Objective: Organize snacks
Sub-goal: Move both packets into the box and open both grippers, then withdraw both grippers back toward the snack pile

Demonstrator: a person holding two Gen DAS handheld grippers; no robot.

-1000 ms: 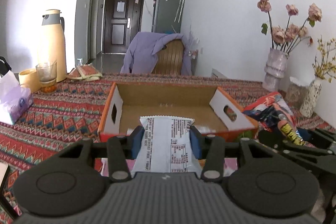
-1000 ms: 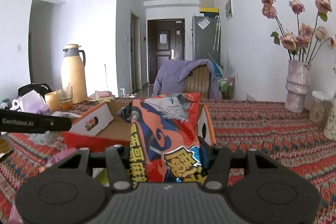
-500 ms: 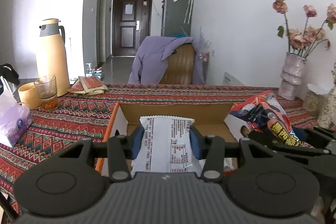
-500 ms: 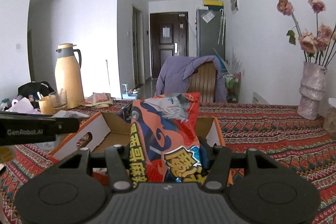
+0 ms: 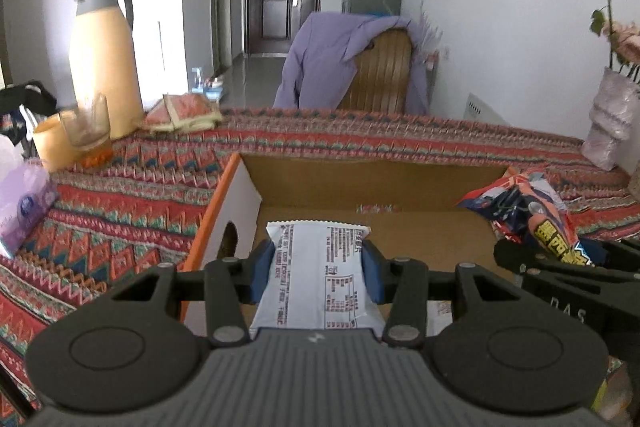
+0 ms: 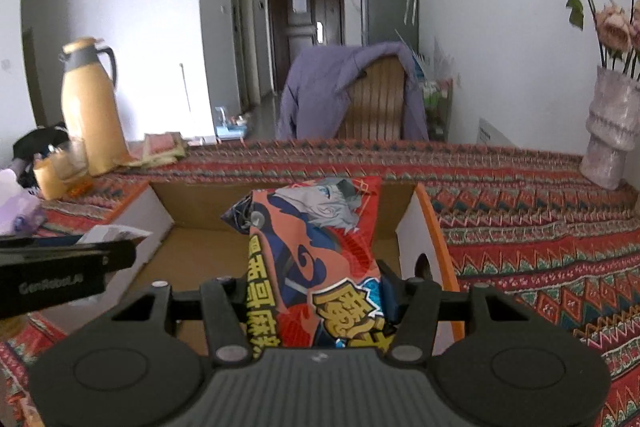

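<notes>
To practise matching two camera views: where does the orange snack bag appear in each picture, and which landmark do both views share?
Left wrist view: the orange snack bag is at the right edge, over the box's right end, held in the right gripper.
Right wrist view: the bag is at centre, between the gripper's fingers.
Shared landmark: the yellow flask, at left.

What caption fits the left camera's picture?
Left tongs hold a white snack packet over an open cardboard box.

Left gripper (image 5: 318,267) jaws clamp white snack packet (image 5: 316,279) above, seemingly, open cardboard box (image 5: 372,183).
</notes>
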